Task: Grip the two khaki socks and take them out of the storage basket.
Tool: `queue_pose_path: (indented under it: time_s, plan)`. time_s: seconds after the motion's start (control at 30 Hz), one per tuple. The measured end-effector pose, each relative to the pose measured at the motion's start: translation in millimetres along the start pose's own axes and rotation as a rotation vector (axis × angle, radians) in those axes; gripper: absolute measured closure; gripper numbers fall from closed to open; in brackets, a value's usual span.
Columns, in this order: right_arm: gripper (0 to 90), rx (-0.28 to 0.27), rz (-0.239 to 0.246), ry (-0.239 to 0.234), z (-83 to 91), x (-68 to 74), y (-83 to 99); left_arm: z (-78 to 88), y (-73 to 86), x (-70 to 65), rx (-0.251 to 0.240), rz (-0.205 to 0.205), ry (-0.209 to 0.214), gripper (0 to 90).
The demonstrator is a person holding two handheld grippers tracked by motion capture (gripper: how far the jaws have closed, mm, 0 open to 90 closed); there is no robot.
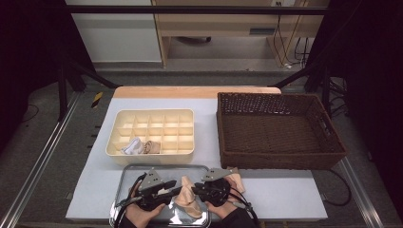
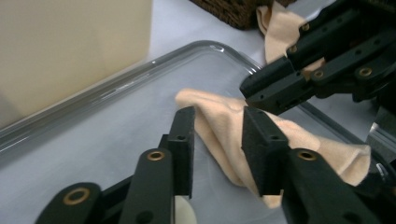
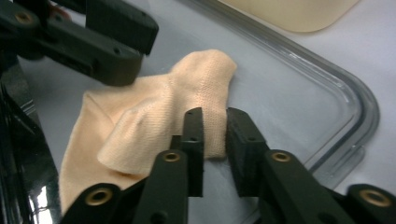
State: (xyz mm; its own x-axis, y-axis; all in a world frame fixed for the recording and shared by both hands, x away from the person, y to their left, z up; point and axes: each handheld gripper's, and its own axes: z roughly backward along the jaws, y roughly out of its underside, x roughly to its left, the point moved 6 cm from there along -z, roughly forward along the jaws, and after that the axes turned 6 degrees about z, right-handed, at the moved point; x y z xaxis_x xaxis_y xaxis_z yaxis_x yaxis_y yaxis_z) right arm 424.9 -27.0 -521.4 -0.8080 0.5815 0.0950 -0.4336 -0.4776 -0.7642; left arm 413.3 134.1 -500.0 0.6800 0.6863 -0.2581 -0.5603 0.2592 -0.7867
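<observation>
Two hand-held grippers are seen in the high view at the near edge of the table (image 1: 266,199), the left hand-held gripper (image 1: 177,191) and the right hand-held gripper (image 1: 195,189) facing each other over a peach sock (image 1: 186,197) that lies in a clear tray (image 1: 124,176). Beyond the tray stand a cream divided organizer (image 1: 187,114), with a white item (image 1: 132,146) and a rolled tan sock (image 1: 151,147) in two cells of its front row, and an empty brown wicker basket (image 1: 280,159); another peach piece (image 1: 236,181) lies by the right hand. In the left gripper view, the sock (image 2: 224,135) passes between the parted jaws of the left hand-held gripper (image 2: 218,135); the pads are not seen pressing on it, so this gripper is judged released. In the right gripper view, the jaws of the right hand-held gripper (image 3: 215,135) are clenched on a fold of the sock (image 3: 154,126) near its rounded end. The step in hand is judged to be folding or rolling the sock on the tray. The next move calls for a fresh hold by the left gripper, so that the sock can be tightened before transfer to a free cell.
</observation>
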Motion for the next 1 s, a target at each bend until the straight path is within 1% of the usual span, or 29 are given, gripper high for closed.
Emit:
queue_pose_path:
  time_s: [0.03,0.07,0.1,0.17,0.23,0.33,0.4,0.47,0.5,0.53,0.57,0.63,0.7,0.8,0.87,0.93,1.0]
  plan:
    - [80.9,0.0,0.0,0.0,0.0,0.0,0.0,0.0,0.0,0.0,0.0,0.0,0.0,61.6]
    - [82.8,0.0,0.0,-0.004,-0.1,0.7,0.0,3.7,0.8,2.2,-0.007,0.015,0.004,61.6]
    - [84.7,0.006,-0.005,-0.013,0.2,0.8,0.1,4.8,1.5,3.0,-0.007,0.017,0.004,60.2]
    - [85.9,0.007,-0.008,-0.017,0.9,-0.3,-0.2,6.0,3.2,4.6,-0.005,0.024,0.002,60.0]
    - [86.5,0.011,-0.008,0.001,3.6,-3.9,-1.4,4.6,3.6,5.0,0.001,0.024,0.001,59.3]
    - [86.7,-0.019,-0.029,0.004,9.5,-9.6,-5.1,1.9,5.1,3.3,0.011,0.017,0.001,58.5]
    - [86.7,-0.035,-0.035,0.018,13.8,-12.9,-7.5,0.7,5.7,2.5,0.011,0.014,0.0,59.4]
    - [86.7,-0.042,-0.036,0.022,15.1,-14.1,-8.2,-0.1,6.3,2.3,0.016,0.01,-0.002,59.6]
    - [86.7,-0.047,-0.033,0.048,19.5,-19.0,-9.6,-0.9,6.8,2.0,0.019,0.01,-0.003,59.6]
    - [86.7,-0.047,-0.032,0.055,20.7,-20.3,-9.9,-1.7,7.1,1.7,0.02,0.012,-0.004,59.6]
    - [86.7,-0.048,-0.023,0.072,22.0,-23.0,-10.1,-2.3,7.4,1.5,0.022,0.012,-0.007,59.5]
    - [86.7,-0.04,-0.016,0.095,24.0,-27.4,-9.6,-3.5,7.9,0.7,0.029,0.009,-0.006,59.2]
    - [86.4,-0.026,-0.017,0.106,24.9,-31.4,-7.7,-4.7,8.1,-0.9,0.032,0.008,-0.008,58.8]
    - [86.0,0.003,-0.014,0.124,24.1,-35.0,-4.0,-6.5,8.3,-5.3,0.042,0.01,-0.004,55.0]
    - [85.9,0.007,-0.01,0.13,24.0,-36.2,-3.5,-7.8,8.4,-8.6,0.046,0.011,-0.007,52.8]
    - [85.8,0.008,-0.014,0.13,24.2,-37.3,-3.5,-9.5,8.7,-12.9,0.054,0.004,-0.016,50.2]
    - [85.8,0.008,-0.015,0.13,24.7,-38.7,-3.3,-11.4,8.8,-16.9,0.059,-0.013,-0.032,47.4]
